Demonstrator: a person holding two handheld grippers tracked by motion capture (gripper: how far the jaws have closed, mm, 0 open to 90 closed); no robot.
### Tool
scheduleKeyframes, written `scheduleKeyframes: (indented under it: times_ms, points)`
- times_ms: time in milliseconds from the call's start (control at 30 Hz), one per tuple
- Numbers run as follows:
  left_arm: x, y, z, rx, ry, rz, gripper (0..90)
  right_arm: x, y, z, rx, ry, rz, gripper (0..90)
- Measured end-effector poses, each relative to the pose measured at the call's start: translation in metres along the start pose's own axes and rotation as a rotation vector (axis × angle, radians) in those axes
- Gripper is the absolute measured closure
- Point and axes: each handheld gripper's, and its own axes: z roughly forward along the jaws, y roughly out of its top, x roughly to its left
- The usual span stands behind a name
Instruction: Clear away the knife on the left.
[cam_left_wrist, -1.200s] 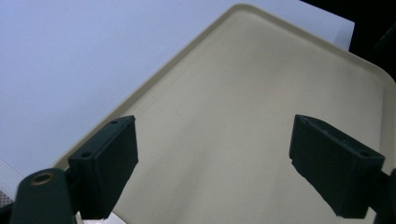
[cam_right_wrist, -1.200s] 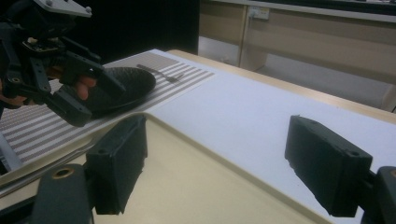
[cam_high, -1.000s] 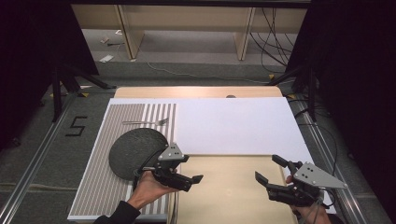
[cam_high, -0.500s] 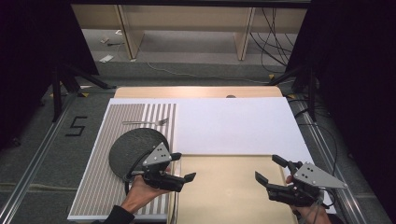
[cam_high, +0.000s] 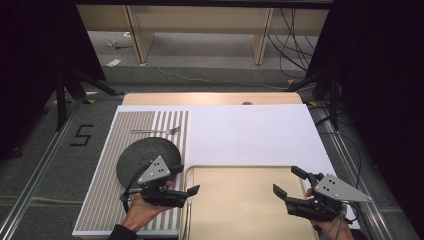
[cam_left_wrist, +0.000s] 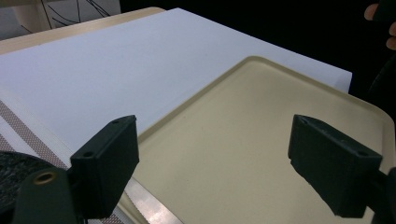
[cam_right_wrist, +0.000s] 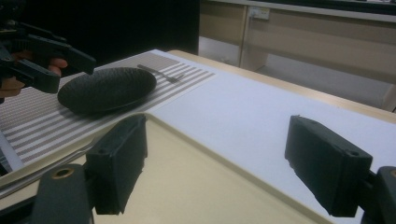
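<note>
A beige tray (cam_high: 240, 205) lies empty at the table's near edge, half on a white sheet (cam_high: 250, 135). My left gripper (cam_high: 186, 180) hovers open over the tray's left rim, next to a black plate (cam_high: 145, 155) on a striped placemat (cam_high: 100, 180). My right gripper (cam_high: 286, 181) hovers open over the tray's right part. In the left gripper view the open jaws frame the tray (cam_left_wrist: 261, 116), with nothing between them. The right gripper view looks across the tray (cam_right_wrist: 196, 186) to the plate (cam_right_wrist: 107, 86) and the left gripper (cam_right_wrist: 56, 56).
A fork (cam_high: 157, 131) lies on the placemat beyond the plate. A thin metal utensil (cam_right_wrist: 46, 168) lies along the tray's left rim. Beyond the table are a wooden bench and loose cables on the floor. Metal rails run along both sides.
My left gripper has drifted a little to the left and toward the near edge, staying open. The right gripper has hardly moved.
</note>
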Motion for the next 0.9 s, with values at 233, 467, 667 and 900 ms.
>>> scheduleKeyframes:
  times_ms: [233,467,667,900]
  points:
    - [-0.0038,-0.0023,-0.0042,-0.015,-0.005,-0.012,15.7,0.0004,0.0000,-0.0001,-0.003,0.002,0.000,21.8]
    - [-0.0057,-0.0032,-0.0019,-0.018,-0.005,-0.010,15.7,0.0004,0.0000,0.0000,-0.003,0.004,-0.001,21.8]
    - [-0.0053,-0.0029,-0.0018,-0.018,-0.005,-0.012,15.7,0.0005,0.0000,0.0001,-0.002,0.004,-0.003,21.9]
    - [-0.0061,-0.0026,-0.0004,-0.012,-0.008,-0.010,15.7,0.0004,0.0000,0.0000,-0.003,0.005,-0.003,21.9]
